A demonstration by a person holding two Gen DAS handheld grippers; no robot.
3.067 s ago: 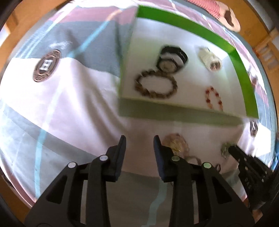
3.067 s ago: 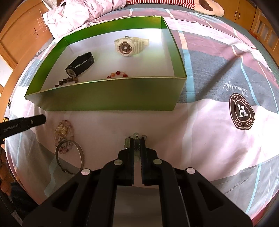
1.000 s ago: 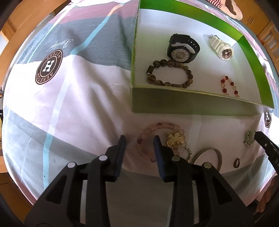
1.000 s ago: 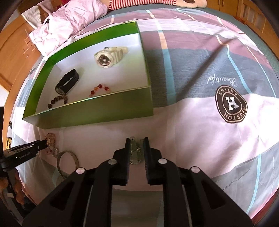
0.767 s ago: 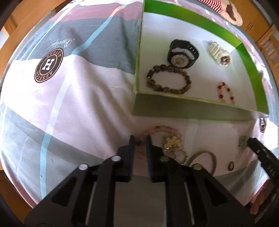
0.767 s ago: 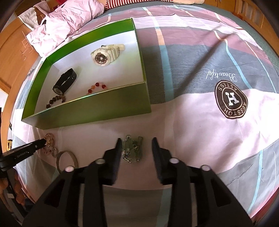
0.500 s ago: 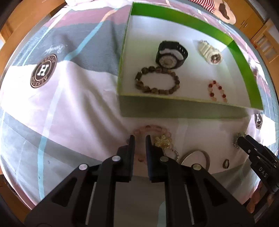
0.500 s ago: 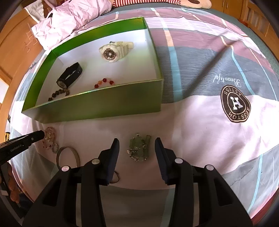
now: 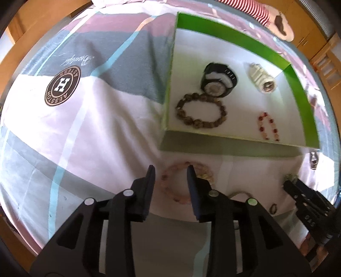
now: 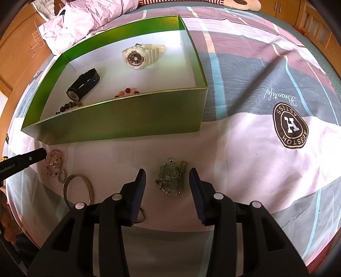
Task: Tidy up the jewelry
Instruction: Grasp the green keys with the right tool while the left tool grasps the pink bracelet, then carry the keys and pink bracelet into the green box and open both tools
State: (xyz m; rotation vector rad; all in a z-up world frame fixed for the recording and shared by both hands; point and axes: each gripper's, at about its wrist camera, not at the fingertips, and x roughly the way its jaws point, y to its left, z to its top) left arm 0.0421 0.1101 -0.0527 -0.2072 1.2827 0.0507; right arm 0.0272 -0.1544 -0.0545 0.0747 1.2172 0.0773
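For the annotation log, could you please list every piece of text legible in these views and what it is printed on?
"AESSTOH" around a large "H": round brown emblem on the bedsheet.
"Beautiful": script above that emblem.
"GenRobot.AI": side of the left gripper's finger.
"DAS": right gripper's finger; any further letters are unreadable.
Watch dials in the green box: too small to read.

Home bedroom. Work surface is a made bed: printed bedspread (image 10: 245, 153) in pink, grey and maroon blocks with round "H" logo badges, crumpled pink duvet (image 10: 85, 19) at the head end. Wooden bed frame and wooden cabinet doors (image 10: 315, 23) around the edges, warm orange-brown finish.
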